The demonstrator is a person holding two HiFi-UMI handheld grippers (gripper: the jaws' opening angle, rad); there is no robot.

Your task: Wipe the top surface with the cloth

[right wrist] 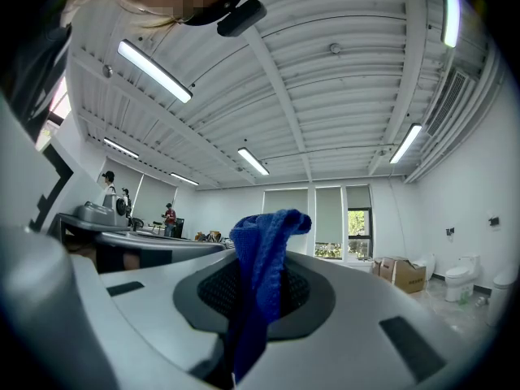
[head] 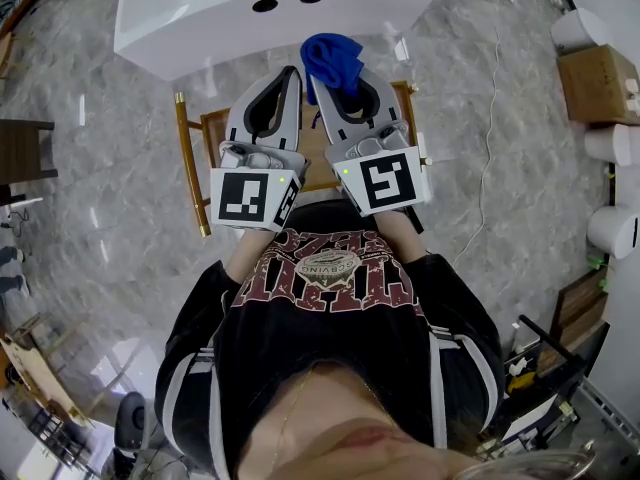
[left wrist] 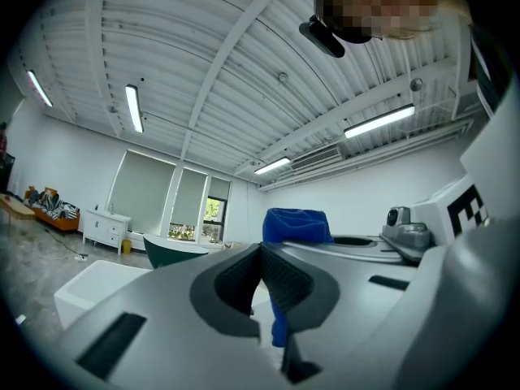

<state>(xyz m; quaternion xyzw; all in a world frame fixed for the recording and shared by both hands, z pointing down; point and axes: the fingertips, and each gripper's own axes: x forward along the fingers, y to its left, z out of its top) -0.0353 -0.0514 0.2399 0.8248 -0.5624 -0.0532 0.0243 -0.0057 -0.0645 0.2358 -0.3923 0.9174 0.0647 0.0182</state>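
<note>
A blue cloth [head: 330, 58] is pinched in my right gripper [head: 338, 80], bunching out past the fingertips. In the right gripper view the cloth [right wrist: 262, 254] hangs down between the shut jaws of that gripper [right wrist: 258, 276], and the camera looks up at the ceiling. My left gripper [head: 290, 74] is held close beside the right one, shut with nothing in it; its pads meet in the left gripper view [left wrist: 262, 254], where the cloth [left wrist: 296, 226] shows just behind. The white top surface [head: 200, 18] lies just beyond both grippers.
The white top has dark round holes [head: 265, 5] and several dark pegs along its far side. A wooden chair frame [head: 190, 158] stands under the grippers. A cardboard box [head: 595, 83] and white fixtures [head: 612, 230] stand on the marble floor at the right.
</note>
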